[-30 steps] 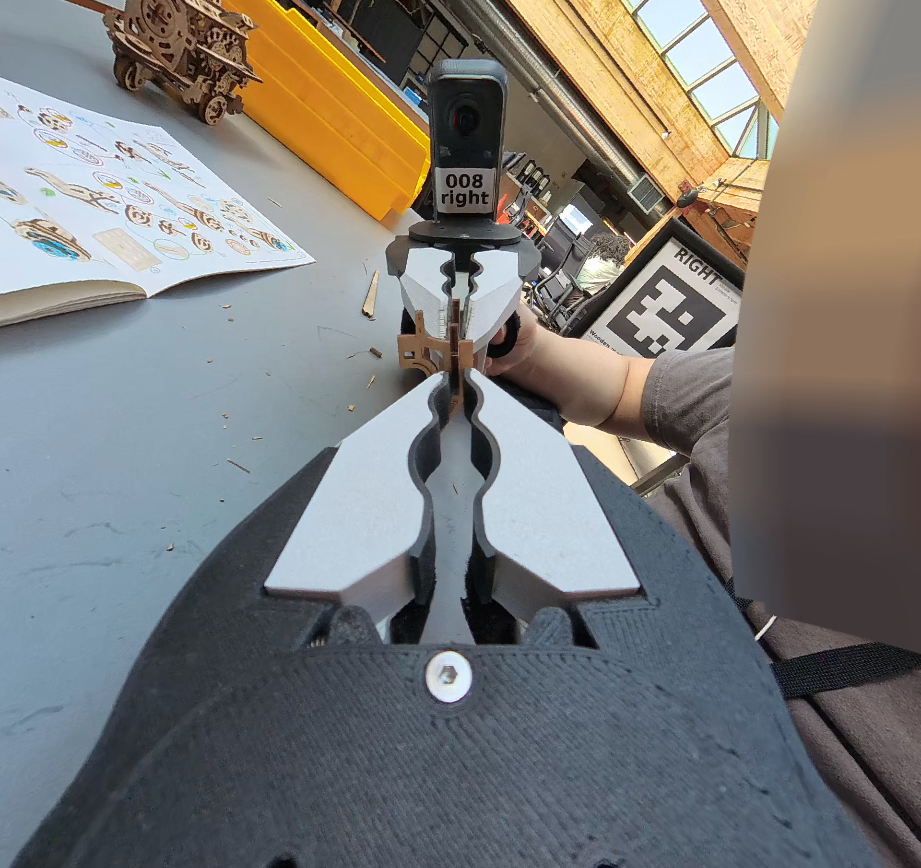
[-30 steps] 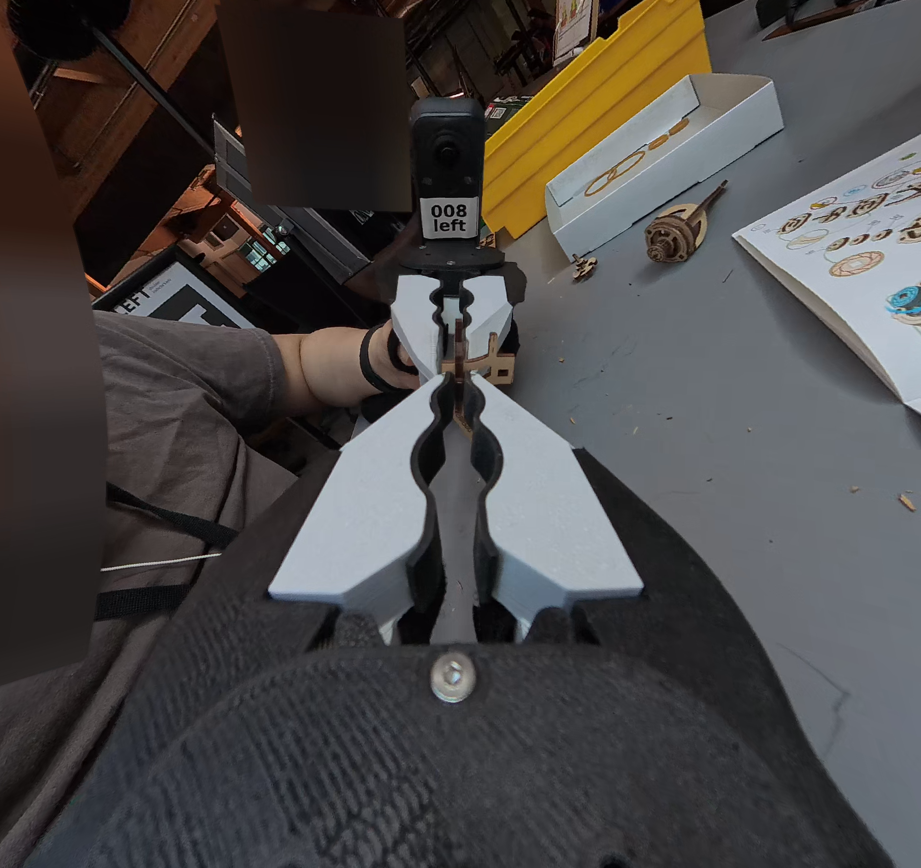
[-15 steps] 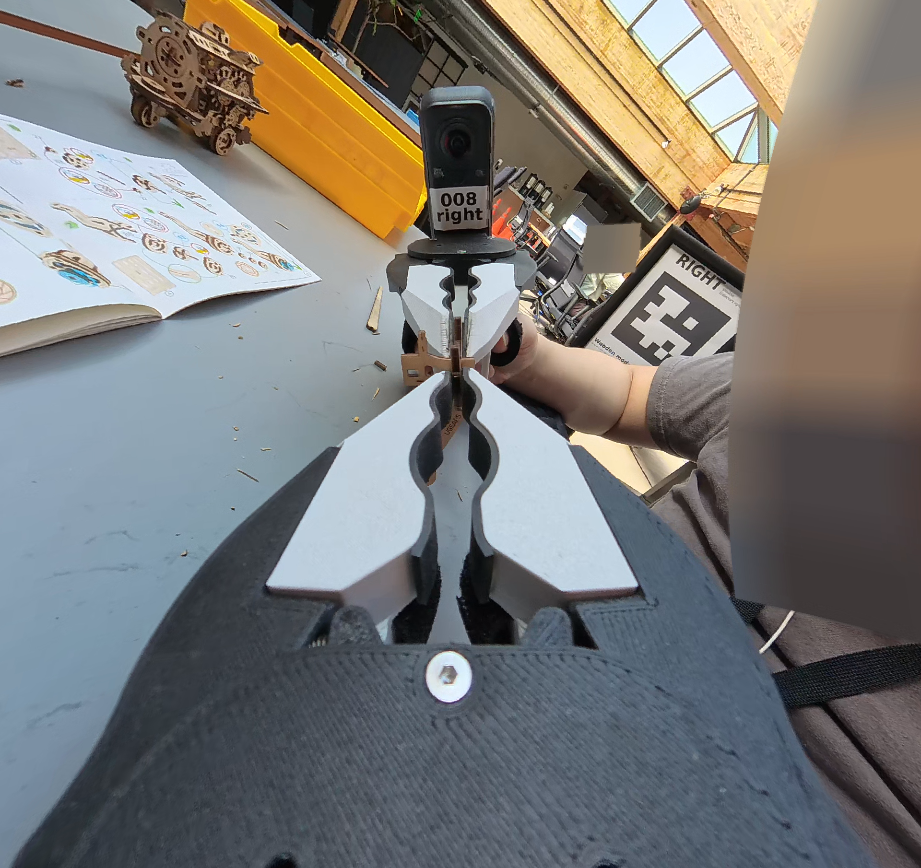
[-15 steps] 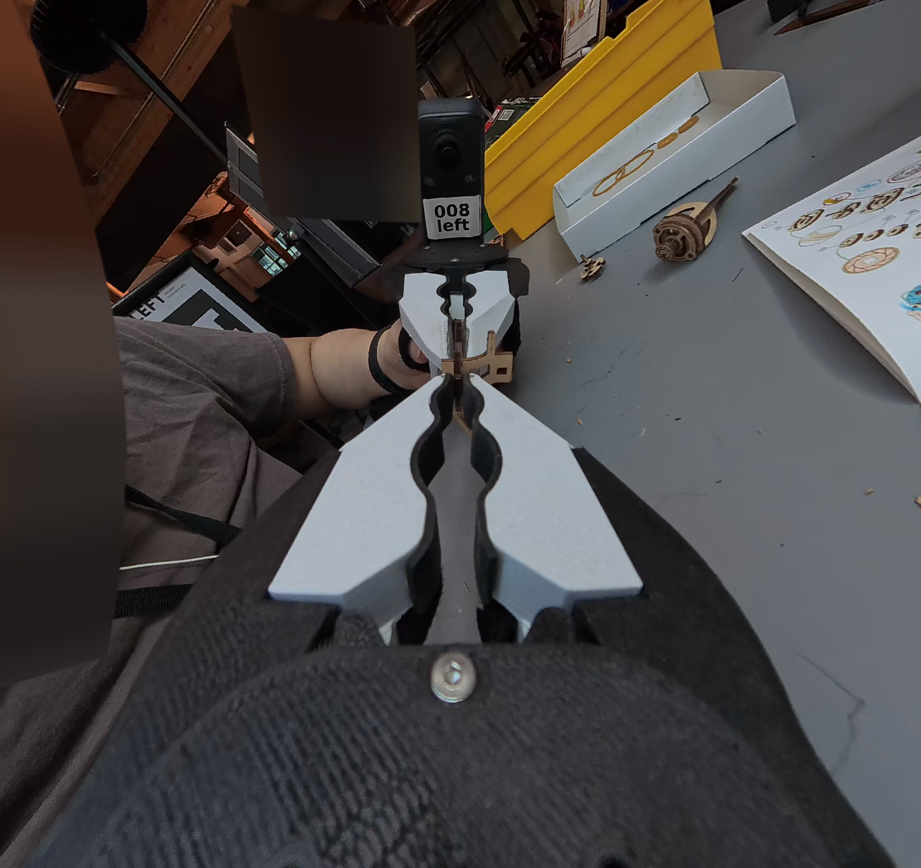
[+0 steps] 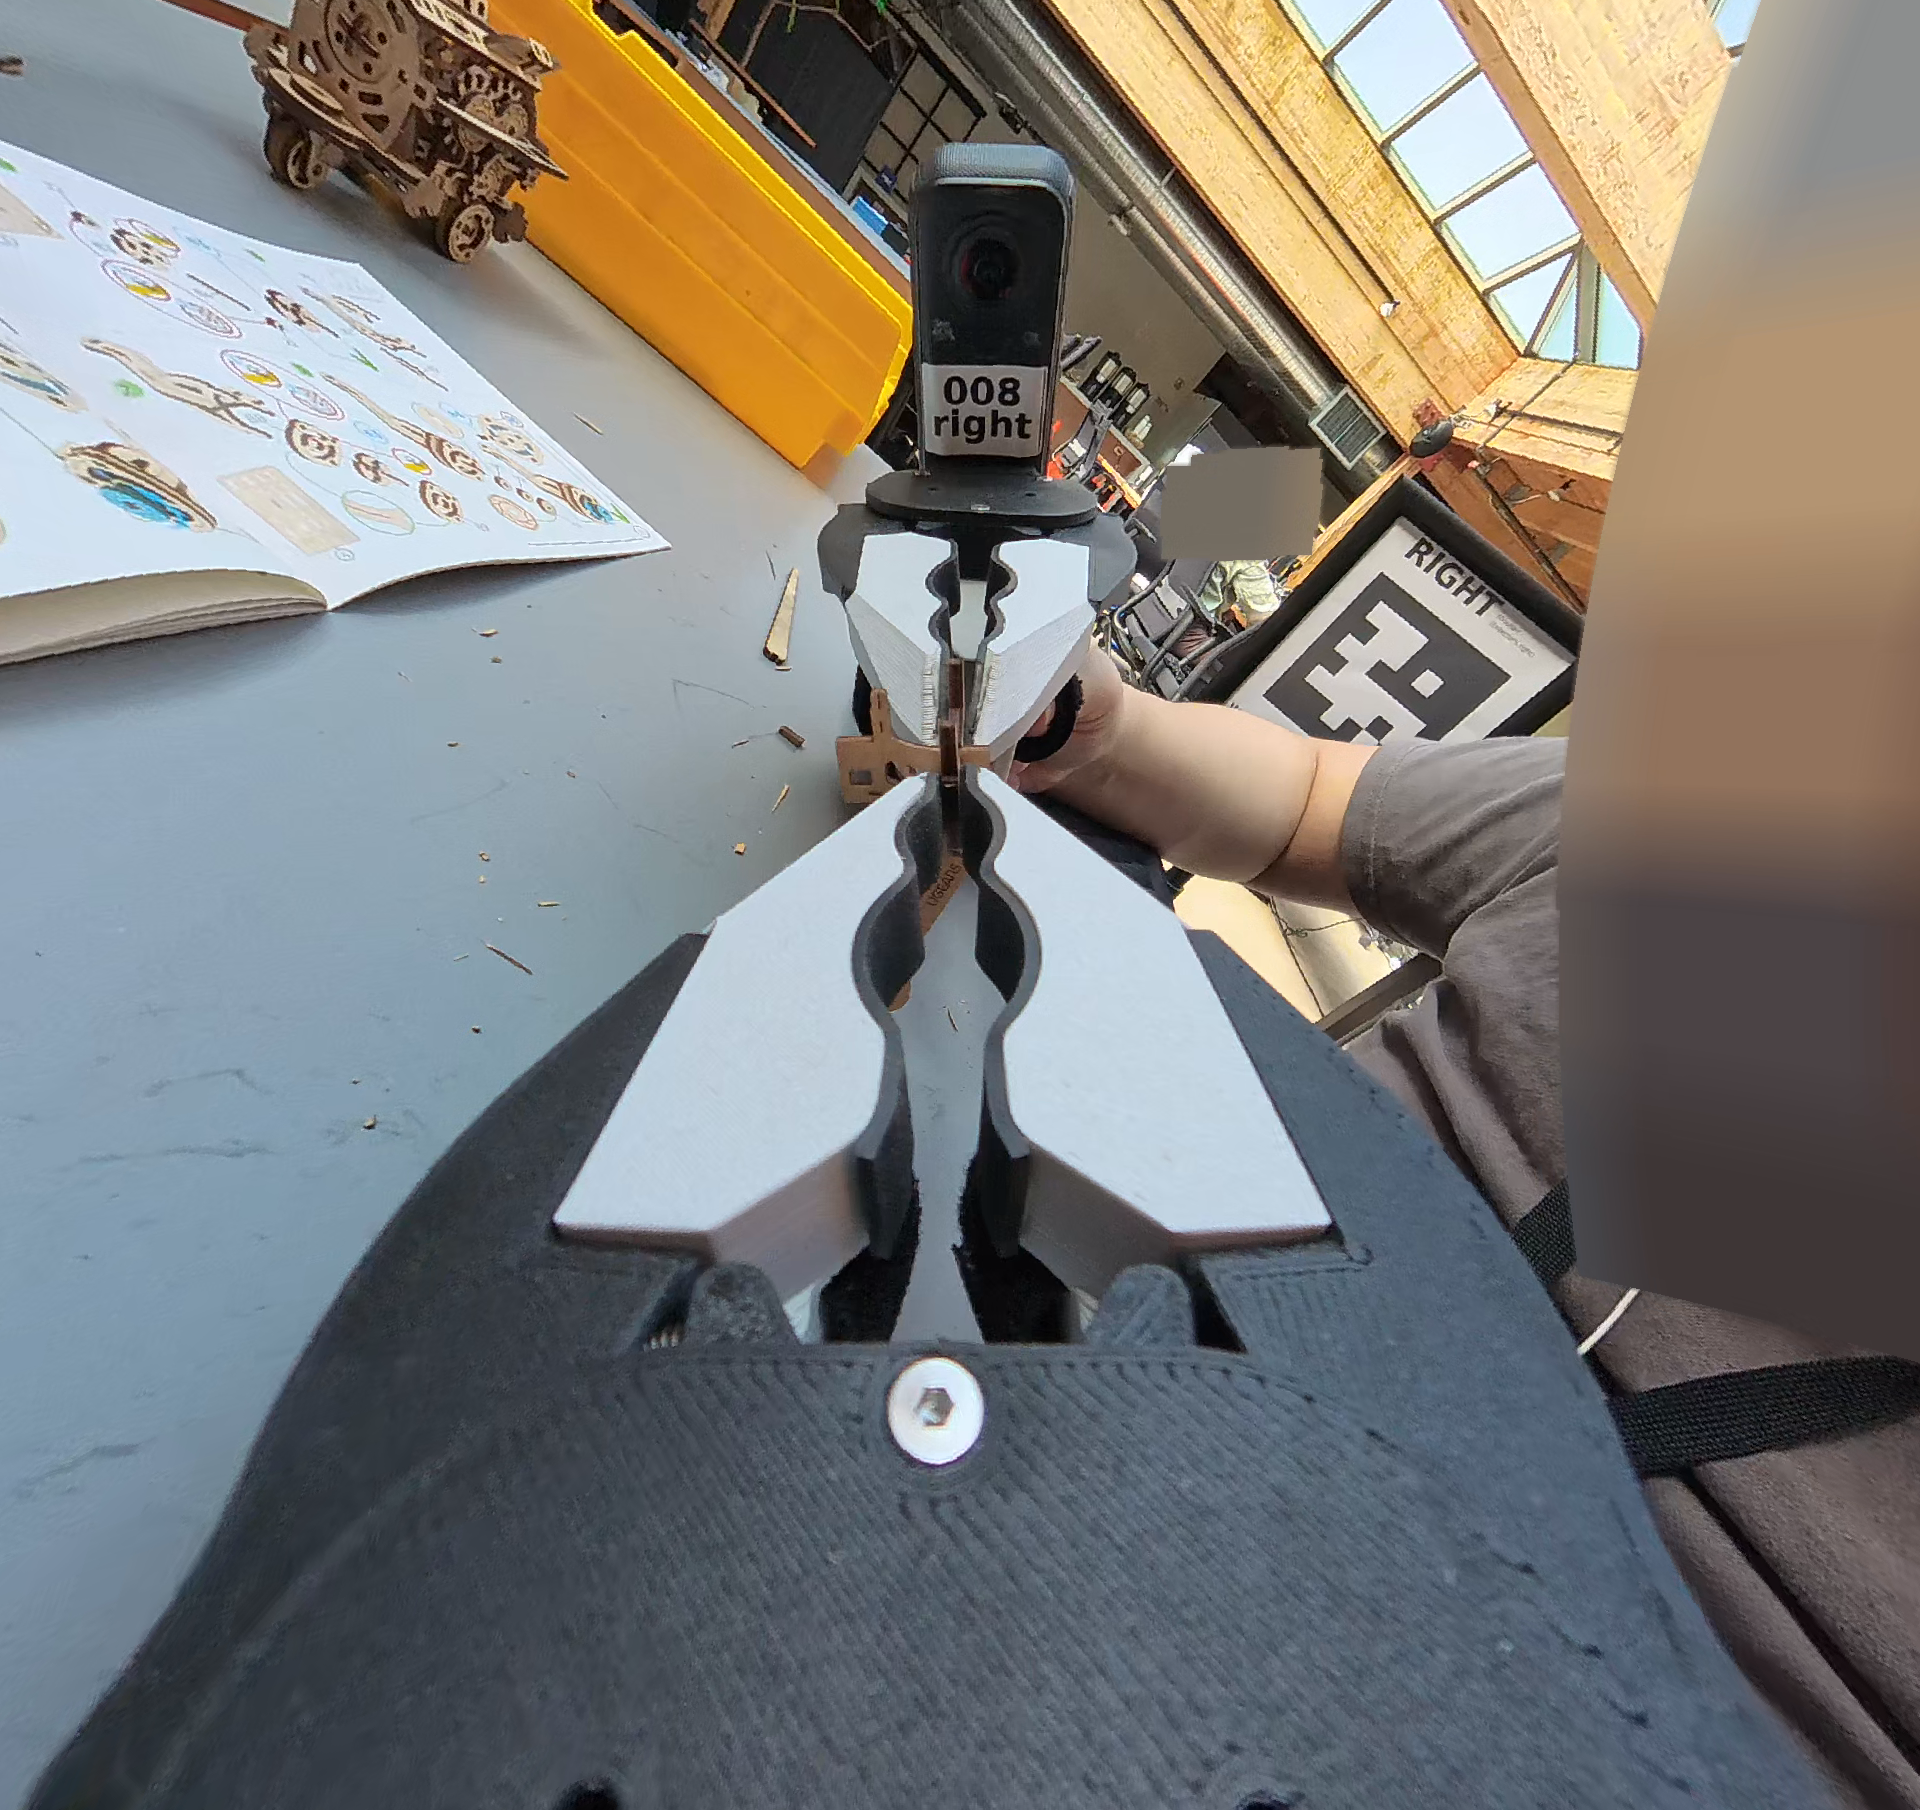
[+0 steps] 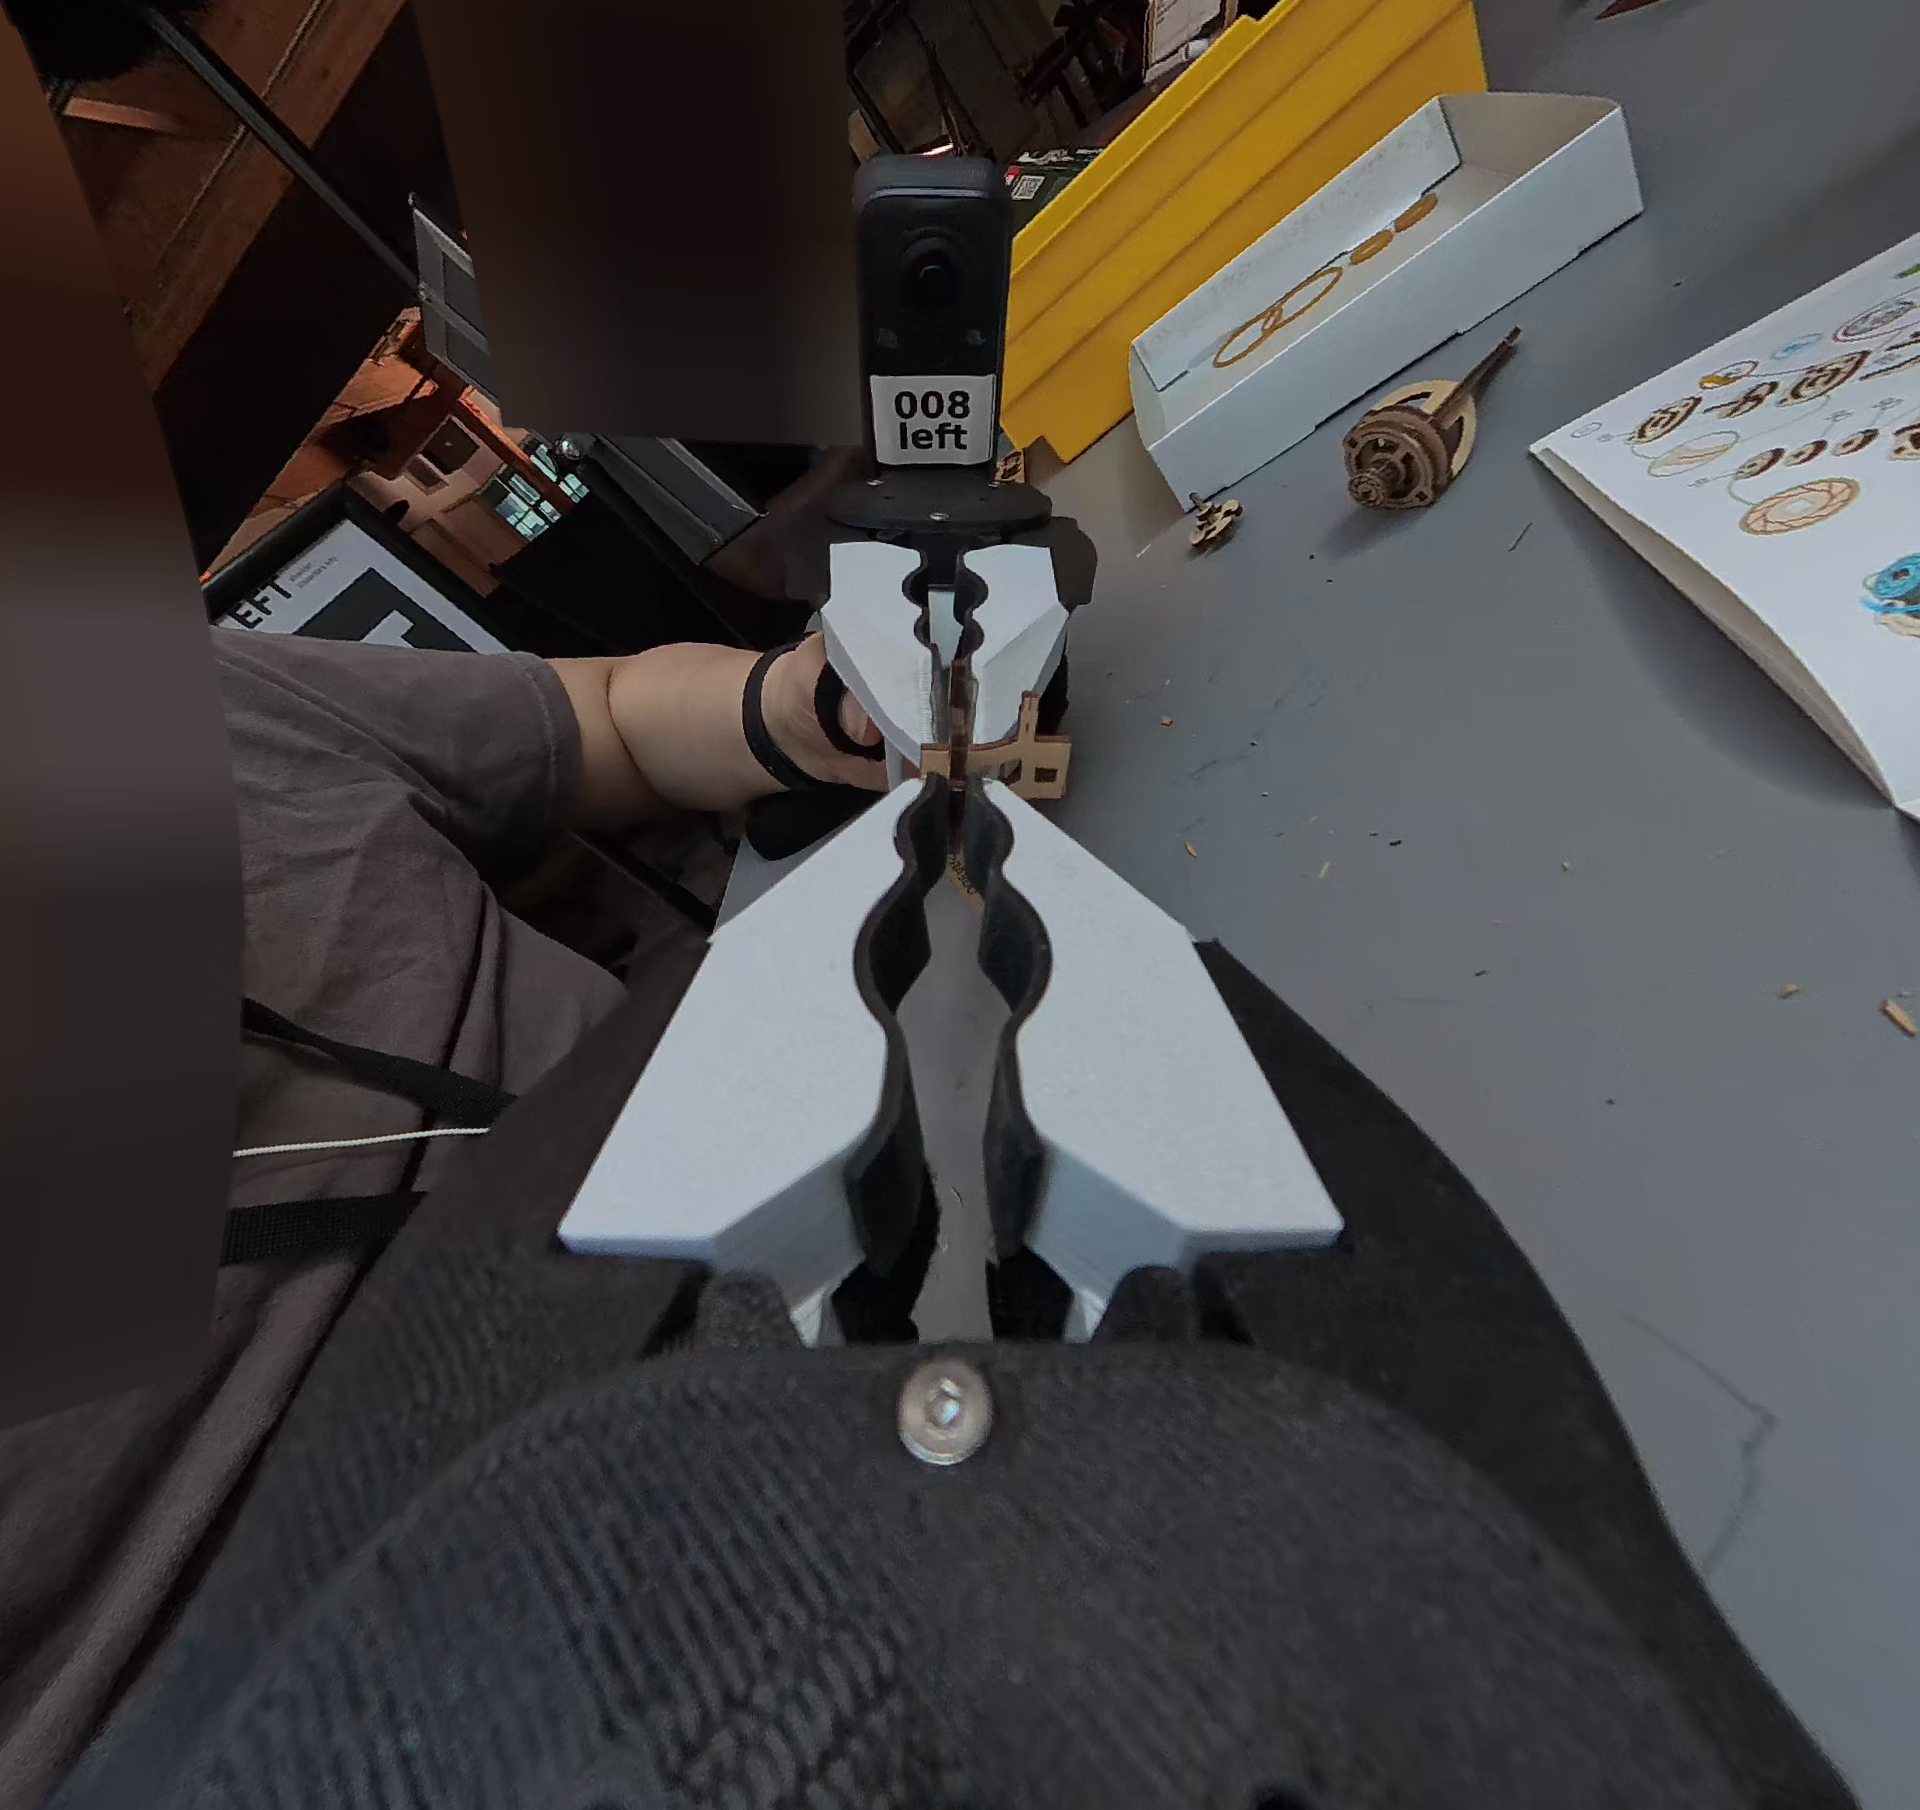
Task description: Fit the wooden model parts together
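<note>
Left wrist view: left hand-held gripper (image 5: 943, 792) pinches a thin flat wooden strip (image 5: 932, 903), right hand-held gripper (image 5: 954, 721) pinches a notched plywood piece (image 5: 871, 763); parts now meet, closer than before, nearly seated

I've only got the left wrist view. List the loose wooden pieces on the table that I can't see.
Observer: A round wooden gear assembly with a shaft lies on the grey table, near the open booklet.
Operator: Go on, what else.
Observer: A white open box sits against the yellow bin, with wooden rings inside it.
Operator: Name anything smaller.
Observer: One small wooden piece lies on the table just off the box's near corner.
</note>
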Demonstrator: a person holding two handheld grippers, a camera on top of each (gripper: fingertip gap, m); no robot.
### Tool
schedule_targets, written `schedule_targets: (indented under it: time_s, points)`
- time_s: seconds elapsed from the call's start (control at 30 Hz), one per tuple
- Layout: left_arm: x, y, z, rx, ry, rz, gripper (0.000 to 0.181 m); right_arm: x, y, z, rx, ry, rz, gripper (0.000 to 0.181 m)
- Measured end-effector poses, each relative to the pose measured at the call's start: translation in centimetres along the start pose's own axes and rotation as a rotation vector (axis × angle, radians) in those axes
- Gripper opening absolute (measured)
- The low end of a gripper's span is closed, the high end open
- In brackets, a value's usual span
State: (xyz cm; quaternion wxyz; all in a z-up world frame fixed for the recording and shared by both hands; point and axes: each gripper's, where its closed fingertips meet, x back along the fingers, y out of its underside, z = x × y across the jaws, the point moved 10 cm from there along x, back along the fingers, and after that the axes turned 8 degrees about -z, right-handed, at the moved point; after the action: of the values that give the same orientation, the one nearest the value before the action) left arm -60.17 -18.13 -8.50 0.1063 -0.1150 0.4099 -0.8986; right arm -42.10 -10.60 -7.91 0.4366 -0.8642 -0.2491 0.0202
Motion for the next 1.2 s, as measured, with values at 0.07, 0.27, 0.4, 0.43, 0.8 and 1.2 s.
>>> schedule_targets:
  time_s: [0.07,0.27,0.4,0.43,0.8,1.2]
  points:
    - [-0.02,0.05,0.19,-0.019,-0.008,-0.003,0.0,-0.01,0.04,-0.04,-0.001,-0.008,-0.001,0.001]
    - [-0.03,0.05,0.11,-0.011,-0.006,-0.004,0.0,-0.06,0.06,0.02,-0.005,-0.011,-0.003,0.001]
    - [-0.06,0.08,0.18,-0.019,-0.01,-0.008,0.0,-0.08,0.09,0.02,-0.005,-0.012,-0.003,0.001]
    - [-0.05,0.07,0.15,-0.015,-0.013,-0.007,0.0,-0.11,0.1,0.02,-0.002,-0.004,-0.007,0.002]
    - [-0.06,0.14,0.11,-0.01,-0.022,-0.013,0.0,-0.17,0.17,-0.02,0.006,0.01,-0.014,0.002]
    - [-0.13,0.21,0.12,-0.007,-0.022,-0.023,0.0,-0.25,0.21,0.04,-0.003,0.003,-0.019,0.002]
